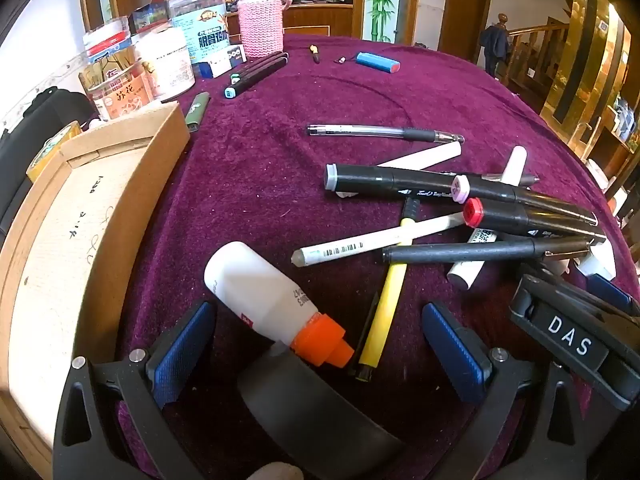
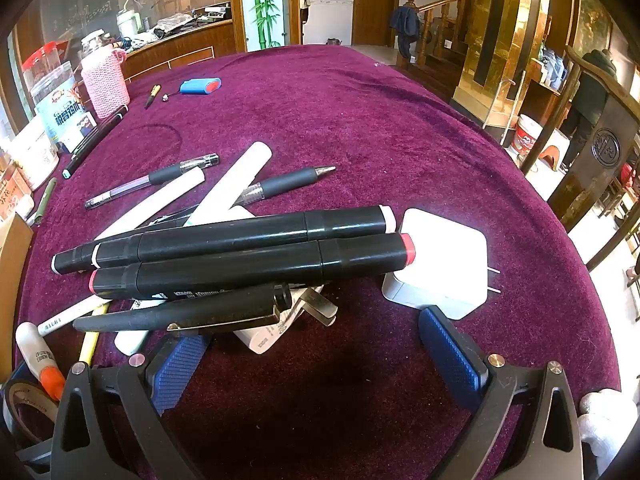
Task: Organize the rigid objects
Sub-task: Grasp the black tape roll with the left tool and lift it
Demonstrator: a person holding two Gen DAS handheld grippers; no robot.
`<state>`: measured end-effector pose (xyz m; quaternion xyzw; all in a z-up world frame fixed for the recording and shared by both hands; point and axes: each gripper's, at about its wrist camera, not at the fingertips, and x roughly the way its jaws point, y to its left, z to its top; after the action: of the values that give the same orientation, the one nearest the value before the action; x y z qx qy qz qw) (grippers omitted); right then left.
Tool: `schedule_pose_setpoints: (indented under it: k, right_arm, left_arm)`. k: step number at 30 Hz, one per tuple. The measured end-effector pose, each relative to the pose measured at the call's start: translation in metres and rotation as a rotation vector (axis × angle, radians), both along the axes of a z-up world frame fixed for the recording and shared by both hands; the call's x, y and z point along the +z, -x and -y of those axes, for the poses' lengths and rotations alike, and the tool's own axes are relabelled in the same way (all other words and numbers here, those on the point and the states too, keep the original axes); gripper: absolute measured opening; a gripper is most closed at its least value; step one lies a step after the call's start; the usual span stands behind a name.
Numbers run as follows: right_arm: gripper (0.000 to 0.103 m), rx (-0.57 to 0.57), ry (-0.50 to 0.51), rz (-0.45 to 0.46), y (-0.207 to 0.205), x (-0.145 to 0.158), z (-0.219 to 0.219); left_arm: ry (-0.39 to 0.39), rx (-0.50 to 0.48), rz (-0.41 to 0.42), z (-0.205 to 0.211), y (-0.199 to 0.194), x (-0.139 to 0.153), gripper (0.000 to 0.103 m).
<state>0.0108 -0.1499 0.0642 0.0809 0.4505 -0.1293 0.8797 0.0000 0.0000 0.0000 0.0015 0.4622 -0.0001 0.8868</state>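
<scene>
A heap of pens and markers lies on the purple cloth: black markers (image 1: 520, 216) (image 2: 248, 264), a yellow pen (image 1: 386, 300), white pens (image 1: 372, 242) and a clear gel pen (image 1: 384, 133). A white glue bottle with an orange cap (image 1: 272, 300) lies between my left gripper's open blue pads (image 1: 184, 350), with a roll of black tape (image 1: 312, 412) just below it. My left gripper (image 1: 320, 352) is open and empty. My right gripper (image 2: 316, 364) is open and empty, just in front of the marker heap, and also shows in the left wrist view (image 1: 576, 340). A white charger (image 2: 440, 260) lies right of the markers.
An open cardboard box (image 1: 80, 216) stands at the left. Jars, tubs and a pink knitted bottle (image 1: 260, 20) crowd the far left. A blue battery (image 1: 378, 62), a green lighter (image 1: 198, 110) and two more markers (image 1: 256, 74) lie farther back.
</scene>
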Motion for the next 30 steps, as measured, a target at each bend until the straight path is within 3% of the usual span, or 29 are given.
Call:
schedule_pose_setpoints:
  k: [16, 22, 26, 30]
  right_arm:
    - [0.102, 0.0, 0.0, 0.0, 0.0, 0.0, 0.0]
    - [0.102, 0.002, -0.001, 0.0, -0.001, -0.001, -0.001]
    - [0.102, 0.069, -0.013, -0.01, 0.0, -0.002, 0.002]
    - [0.102, 0.16, -0.04, -0.08, -0.001, -0.002, 0.006]
  left_arm:
    - [0.003, 0.006, 0.001, 0.0, 0.0, 0.0, 0.102]
    - [0.005, -0.035, -0.066, 0.0, -0.002, 0.001, 0.103]
    - [0.001, -0.075, -0.053, -0.003, 0.009, 0.0, 0.103]
    - [-0.003, -0.075, -0.049, -0.002, 0.011, 0.0, 0.103]
